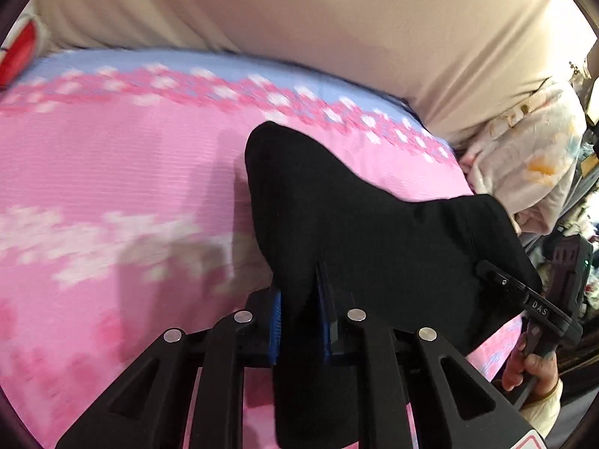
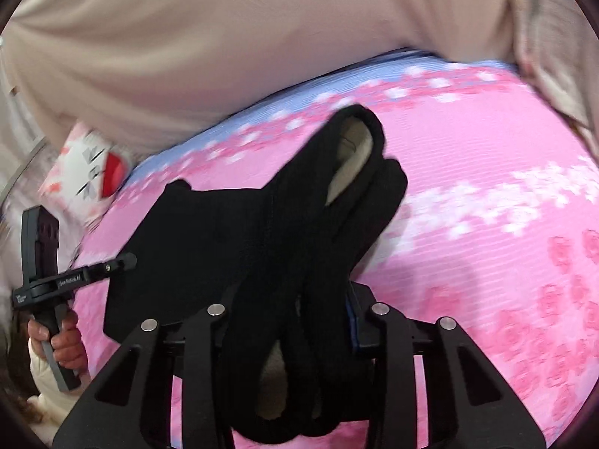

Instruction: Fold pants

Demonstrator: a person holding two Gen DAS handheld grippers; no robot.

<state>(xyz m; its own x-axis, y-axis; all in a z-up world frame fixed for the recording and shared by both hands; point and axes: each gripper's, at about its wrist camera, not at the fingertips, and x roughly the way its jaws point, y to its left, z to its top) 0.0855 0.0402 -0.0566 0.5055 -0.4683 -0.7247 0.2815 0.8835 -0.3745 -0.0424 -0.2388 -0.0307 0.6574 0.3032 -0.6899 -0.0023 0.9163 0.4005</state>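
Currently, both my jaws clench the black pants (image 1: 355, 232) aloft.
Cloth spans left gripper (image 1: 299, 321) to right gripper (image 2: 292, 321), over the bed (image 1: 112, 172).

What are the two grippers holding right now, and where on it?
Both hold the black pants: left gripper on a flat edge, right gripper on a bunched section.

Matt black knit pants (image 1: 359, 217); ribbed pink cloth bedspread (image 1: 112, 172).
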